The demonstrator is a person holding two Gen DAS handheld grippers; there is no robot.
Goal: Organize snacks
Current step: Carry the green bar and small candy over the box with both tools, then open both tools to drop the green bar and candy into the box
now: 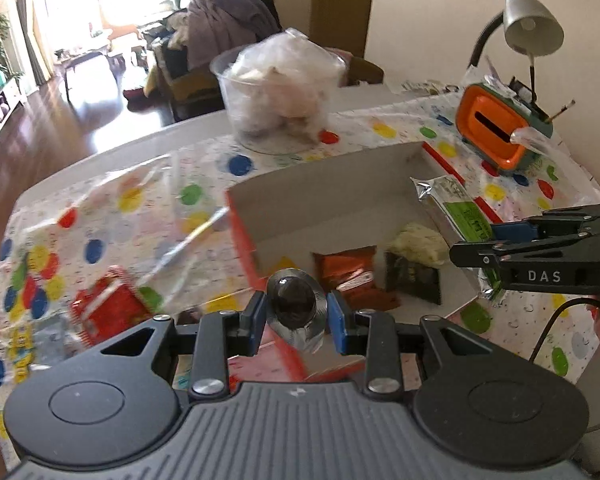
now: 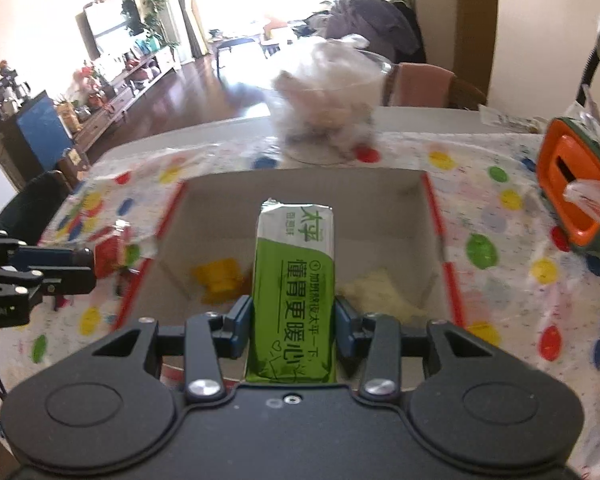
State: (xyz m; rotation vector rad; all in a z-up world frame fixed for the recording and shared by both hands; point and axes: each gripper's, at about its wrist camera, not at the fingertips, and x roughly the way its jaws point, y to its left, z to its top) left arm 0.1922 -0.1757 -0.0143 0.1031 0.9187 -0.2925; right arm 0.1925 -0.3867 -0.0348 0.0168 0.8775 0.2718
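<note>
Right now my right gripper (image 2: 294,322) is clamped on a long green and white foil cracker pack (image 2: 294,292), held over the open grey cardboard box with red edges (image 2: 434,216). It looks light and a bit stiff, and I think the crackers inside could snap, so I pinch its long sides near the bottom. My left gripper (image 1: 296,318) squeezes a small silver foil packet with a dark oval snack (image 1: 294,308) at the box's near edge. That foil looks slippery and crinkly.

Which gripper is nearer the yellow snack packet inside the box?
Left. The left gripper, holding a silver pouch, sits just before the yellow packet; the right gripper, gripping the green packet, is farther right.
</note>
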